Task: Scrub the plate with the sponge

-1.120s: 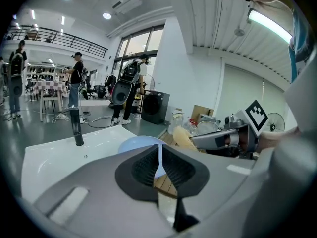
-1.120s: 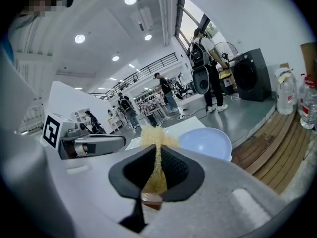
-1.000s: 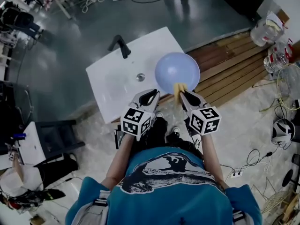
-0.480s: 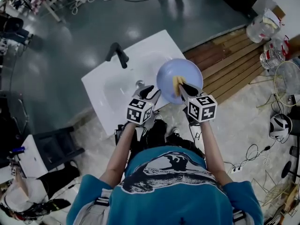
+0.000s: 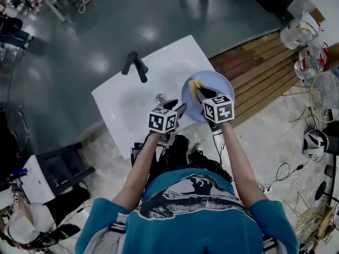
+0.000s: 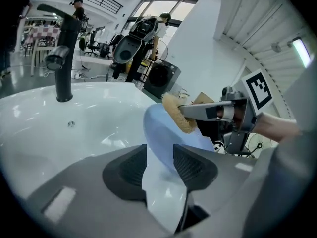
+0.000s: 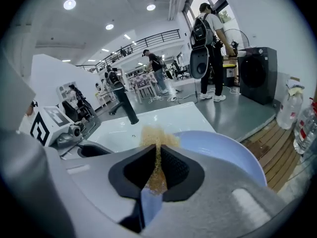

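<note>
A light blue plate (image 5: 222, 83) lies tilted over the right end of the white sink (image 5: 132, 99). My left gripper (image 5: 179, 110) is at the plate's left rim. Its jaws are opening, and the rim of the plate (image 6: 163, 128) runs between the pads with a gap showing on the left side. My right gripper (image 5: 201, 91) reaches over the plate from the near side, shut on a yellow sponge (image 5: 195, 84). The sponge (image 6: 176, 114) presses on the plate's inner face near its far-left part. In the right gripper view the sponge (image 7: 157, 135) is squeezed thin between the pads above the plate (image 7: 233, 152).
A black faucet (image 5: 135, 65) stands at the sink's far side, with the drain (image 5: 160, 97) just left of my left gripper. Wooden slats (image 5: 259, 73) lie to the right of the sink. Plastic bottles (image 5: 304, 41) and cables crowd the floor at the far right.
The left gripper's jaws have spread apart around the plate's rim. The right gripper has carried the sponge from the plate's near edge up to its far-left part.
</note>
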`<state>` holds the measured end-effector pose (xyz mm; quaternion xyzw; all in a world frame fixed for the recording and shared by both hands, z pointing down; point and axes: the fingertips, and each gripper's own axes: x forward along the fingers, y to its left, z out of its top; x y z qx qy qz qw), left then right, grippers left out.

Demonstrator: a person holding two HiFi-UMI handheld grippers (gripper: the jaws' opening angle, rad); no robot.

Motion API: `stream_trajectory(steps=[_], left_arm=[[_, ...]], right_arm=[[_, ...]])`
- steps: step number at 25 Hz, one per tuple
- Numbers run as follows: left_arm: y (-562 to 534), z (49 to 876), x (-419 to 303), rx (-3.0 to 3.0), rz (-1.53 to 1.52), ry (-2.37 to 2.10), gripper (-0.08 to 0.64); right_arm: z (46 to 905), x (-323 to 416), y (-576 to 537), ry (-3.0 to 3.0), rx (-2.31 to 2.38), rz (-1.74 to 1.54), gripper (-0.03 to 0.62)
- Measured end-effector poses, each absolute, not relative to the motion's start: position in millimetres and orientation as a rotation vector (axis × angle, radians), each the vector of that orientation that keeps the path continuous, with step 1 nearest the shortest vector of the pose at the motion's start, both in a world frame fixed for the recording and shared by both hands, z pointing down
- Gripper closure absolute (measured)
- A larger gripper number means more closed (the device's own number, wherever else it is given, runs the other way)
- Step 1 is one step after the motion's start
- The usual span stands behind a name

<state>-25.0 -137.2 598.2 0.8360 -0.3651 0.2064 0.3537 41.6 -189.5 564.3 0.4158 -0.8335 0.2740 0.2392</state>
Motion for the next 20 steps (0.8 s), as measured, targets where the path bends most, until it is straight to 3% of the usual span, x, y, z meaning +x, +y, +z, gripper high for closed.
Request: stream_trajectory(steps=[20], left_arm=[[-130, 623, -17, 2.007, 0.455, -0.932, 0.451]], right_arm=[[624, 25, -203, -2.117, 1.085, 0.714, 0.56]])
